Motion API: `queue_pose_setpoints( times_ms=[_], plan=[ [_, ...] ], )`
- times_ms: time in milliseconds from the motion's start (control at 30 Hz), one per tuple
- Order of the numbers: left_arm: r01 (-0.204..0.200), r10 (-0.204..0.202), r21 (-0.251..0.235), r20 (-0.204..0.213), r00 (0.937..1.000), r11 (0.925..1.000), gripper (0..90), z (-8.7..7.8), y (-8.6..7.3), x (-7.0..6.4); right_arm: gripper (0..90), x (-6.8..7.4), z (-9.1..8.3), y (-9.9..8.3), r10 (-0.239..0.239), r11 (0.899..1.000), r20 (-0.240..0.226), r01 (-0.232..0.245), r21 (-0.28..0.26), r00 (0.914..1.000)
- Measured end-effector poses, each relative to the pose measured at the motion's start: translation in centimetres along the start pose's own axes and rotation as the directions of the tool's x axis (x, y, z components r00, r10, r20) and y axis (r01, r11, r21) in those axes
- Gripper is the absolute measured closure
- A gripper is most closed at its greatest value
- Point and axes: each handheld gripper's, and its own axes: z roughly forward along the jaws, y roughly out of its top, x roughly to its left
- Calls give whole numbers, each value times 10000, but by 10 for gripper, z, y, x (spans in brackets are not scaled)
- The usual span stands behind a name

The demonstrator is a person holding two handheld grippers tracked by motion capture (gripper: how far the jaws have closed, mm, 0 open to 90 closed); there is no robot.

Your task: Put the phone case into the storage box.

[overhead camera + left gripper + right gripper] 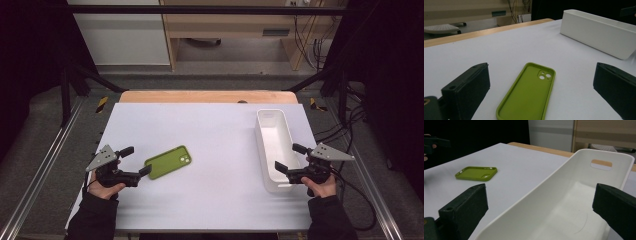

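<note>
A green phone case (168, 161) lies flat on the white table, hollow side up, with camera holes at its far end (529, 92) (477, 173). My left gripper (136, 161) is open at the case's near-left end, one jaw on each side of it, not touching. A long white bin (273, 145) stands empty at the right (599, 32) (564, 205). My right gripper (291, 157) is open at the bin's near end, jaws spread across its width. A hand holds each gripper.
The white table top (215, 135) has a wooden edge strip (207, 96) at the far side. Metal frame rails (45, 160) run along both sides. Cables (360, 195) trail off at the right. Open surface lies between case and bin.
</note>
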Motion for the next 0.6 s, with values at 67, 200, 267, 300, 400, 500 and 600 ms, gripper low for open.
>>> queue_pose_setpoints(
  times_ms=[67,200,267,300,400,500,600],
  plan=[
    [-10,10,37,-15,10000,10000,3,0,0,0,6,0,0,0,1,10000,-2,-1,3,10000],
    [8,-8,54,-11,10000,10000,3,0,0,0,6,0,0,0,-37,10000,0,37,14,10000],
    [10,-10,47,8,10000,10000,3,0,0,0,6,0,0,0,-42,10000,-8,42,6,10000],
    [-1,1,53,14,10000,10000,3,0,0,0,6,0,0,0,-33,10000,-26,33,6,10000],
    [-37,37,108,34,10000,9999,3,1,0,-1,6,0,0,0,-62,10000,-20,62,45,10000],
    [-28,26,168,80,10000,9999,3,2,1,-1,6,1,0,0,-68,9999,-31,68,87,10000],
    [-44,42,262,87,10000,9996,2,3,3,-2,6,1,0,0,-121,9999,-31,122,75,9999]
  ],
)
